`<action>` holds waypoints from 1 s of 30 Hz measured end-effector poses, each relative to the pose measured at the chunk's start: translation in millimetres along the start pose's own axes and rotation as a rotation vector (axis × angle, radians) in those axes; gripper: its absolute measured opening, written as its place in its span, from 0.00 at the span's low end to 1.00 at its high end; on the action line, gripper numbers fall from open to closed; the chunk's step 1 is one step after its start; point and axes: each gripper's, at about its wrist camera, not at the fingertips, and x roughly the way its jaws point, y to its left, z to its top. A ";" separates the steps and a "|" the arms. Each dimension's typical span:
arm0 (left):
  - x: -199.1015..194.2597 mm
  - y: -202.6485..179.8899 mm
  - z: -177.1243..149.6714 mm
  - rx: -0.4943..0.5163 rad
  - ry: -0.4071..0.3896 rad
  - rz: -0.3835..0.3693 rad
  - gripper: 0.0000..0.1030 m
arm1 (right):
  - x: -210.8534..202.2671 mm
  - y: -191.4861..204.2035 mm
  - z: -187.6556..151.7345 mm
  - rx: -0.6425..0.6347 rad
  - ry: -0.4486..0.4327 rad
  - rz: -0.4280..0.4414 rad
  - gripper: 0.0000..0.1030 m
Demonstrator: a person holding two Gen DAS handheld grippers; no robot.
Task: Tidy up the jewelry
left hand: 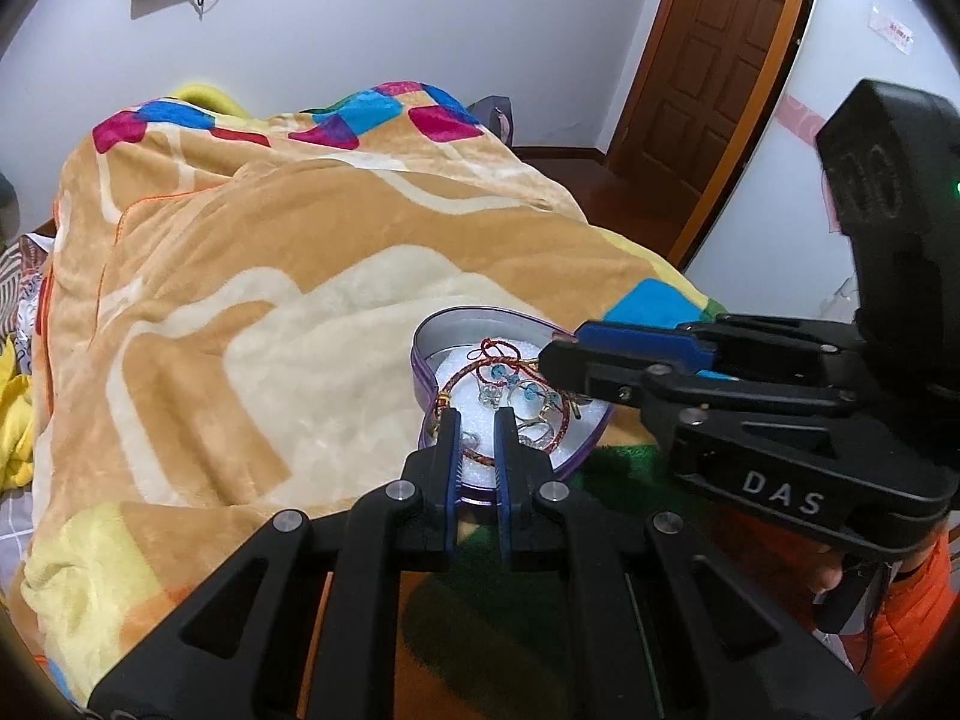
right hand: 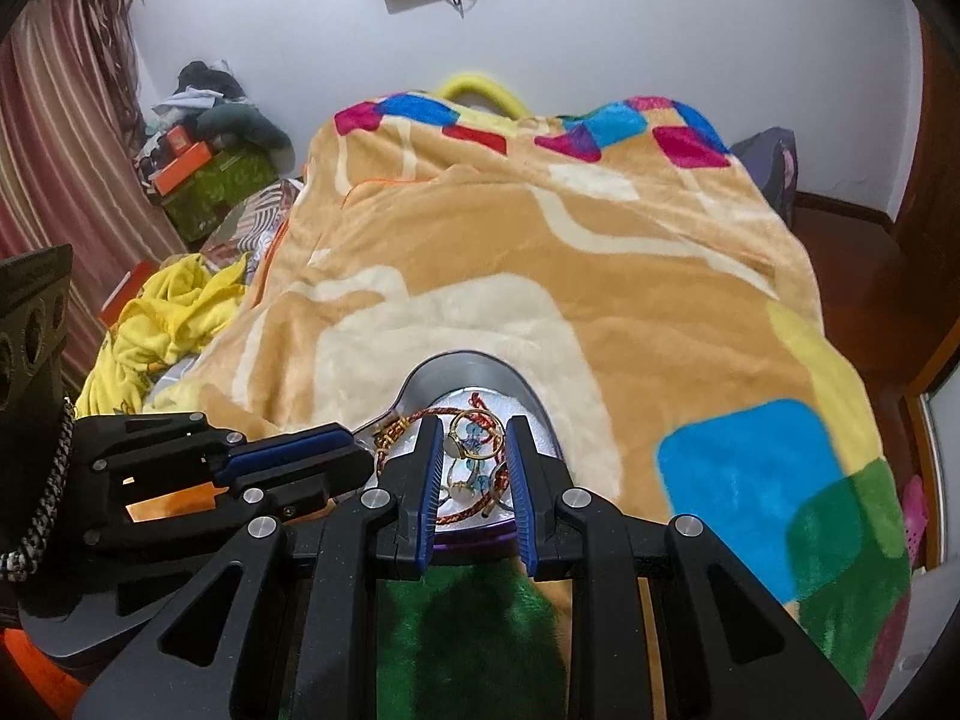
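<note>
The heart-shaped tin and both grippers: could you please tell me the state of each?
Tin: lid off, jewelry piled inside.
Left gripper: open, over the tin's near edge.
Right gripper: open, empty, over the jewelry.
Door: ajar.

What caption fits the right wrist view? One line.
Open right gripper poised over jewelry in a heart-shaped tin on a fleece blanket, left gripper alongside.

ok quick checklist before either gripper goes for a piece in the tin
1. Tin flat on blanket: ok, lid off.
2. Left gripper over the tin, jaws apart: ok.
3. Right gripper over the jewelry, jaws apart: ok.
4. Either gripper holding a piece: cannot tell.
5. Red braided cord clear of rings and beads: not ok, tangled together.
6. Grippers clear of each other: ok, close.
</note>
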 end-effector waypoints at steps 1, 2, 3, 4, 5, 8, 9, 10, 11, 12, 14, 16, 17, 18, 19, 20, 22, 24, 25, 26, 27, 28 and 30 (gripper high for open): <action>-0.4 0.1 0.4 -0.001 0.001 0.000 0.08 | 1.4 -0.9 0.9 0.004 0.009 0.005 0.19; -1.8 0.3 0.5 -0.001 0.001 0.002 0.08 | 3.4 -1.8 1.9 0.009 0.024 0.012 0.19; -2.8 0.8 0.8 -0.003 0.000 0.003 0.08 | 4.4 -2.2 2.1 0.013 0.034 0.016 0.19; -4.3 1.5 1.3 -0.006 -0.001 0.002 0.08 | 4.4 -2.7 2.4 0.017 0.043 0.019 0.19; -7.7 2.1 1.6 -0.010 -0.005 0.003 0.08 | 4.3 -2.8 2.5 0.019 0.045 0.019 0.19; -19.9 1.9 3.4 -0.012 -0.025 0.016 0.08 | -2.2 -2.3 2.8 0.020 0.034 0.012 0.19; -23.5 1.6 4.7 -0.012 -0.033 0.021 0.08 | -6.7 -1.6 3.2 0.019 0.027 0.010 0.19; -29.1 1.1 6.1 -0.011 -0.044 0.026 0.08 | -12.0 -0.8 3.6 0.018 0.018 0.007 0.19; -35.8 0.4 7.5 -0.011 -0.057 0.029 0.08 | -15.9 -0.2 5.2 0.018 0.006 0.001 0.19; -43.7 -0.6 9.0 -0.013 -0.072 0.031 0.08 | -21.0 0.8 6.3 0.017 -0.006 -0.005 0.19; -61.1 -3.5 12.3 -0.017 -0.109 0.036 0.09 | -34.9 3.2 7.9 0.016 -0.037 -0.019 0.19; -76.5 -7.5 15.7 -0.013 -0.143 0.049 0.10 | -54.6 7.1 9.2 0.015 -0.084 -0.036 0.19; -89.7 -11.6 17.5 -0.006 -0.172 0.062 0.11 | -63.6 9.4 9.4 0.014 -0.107 -0.041 0.19; -98.9 -14.8 18.5 0.000 -0.192 0.071 0.11 | -74.0 12.0 9.7 0.014 -0.132 -0.043 0.19; -108.3 -18.2 19.9 0.007 -0.215 0.082 0.12 | -87.0 15.6 9.9 0.012 -0.163 -0.047 0.19; -123.7 -23.9 20.5 0.017 -0.251 0.096 0.15 | -98.0 19.4 10.5 0.009 -0.191 -0.052 0.19; -145.8 -31.5 21.2 0.028 -0.306 0.108 0.20 | -121.2 27.2 9.7 0.001 -0.253 -0.064 0.19; -173.9 -41.0 20.3 0.038 -0.379 0.114 0.22 | -149.1 37.9 7.9 -0.012 -0.327 -0.071 0.19; -184.9 -44.5 20.0 0.043 -0.406 0.109 0.22 | -163.7 43.7 6.1 -0.019 -0.366 -0.073 0.19; -198.5 -49.0 18.2 0.050 -0.438 0.105 0.22 | -176.7 48.9 4.0 -0.024 -0.401 -0.077 0.19; -213.3 -54.1 15.5 0.056 -0.477 0.111 0.22 | -187.0 54.1 2.5 -0.031 -0.432 -0.081 0.20; -224.6 -58.2 12.6 0.062 -0.509 0.119 0.26 | -201.7 61.5 -0.9 -0.041 -0.474 -0.089 0.20; -250.1 -67.2 5.0 0.073 -0.585 0.137 0.36 | -221.5 72.5 -5.3 -0.059 -0.537 -0.103 0.23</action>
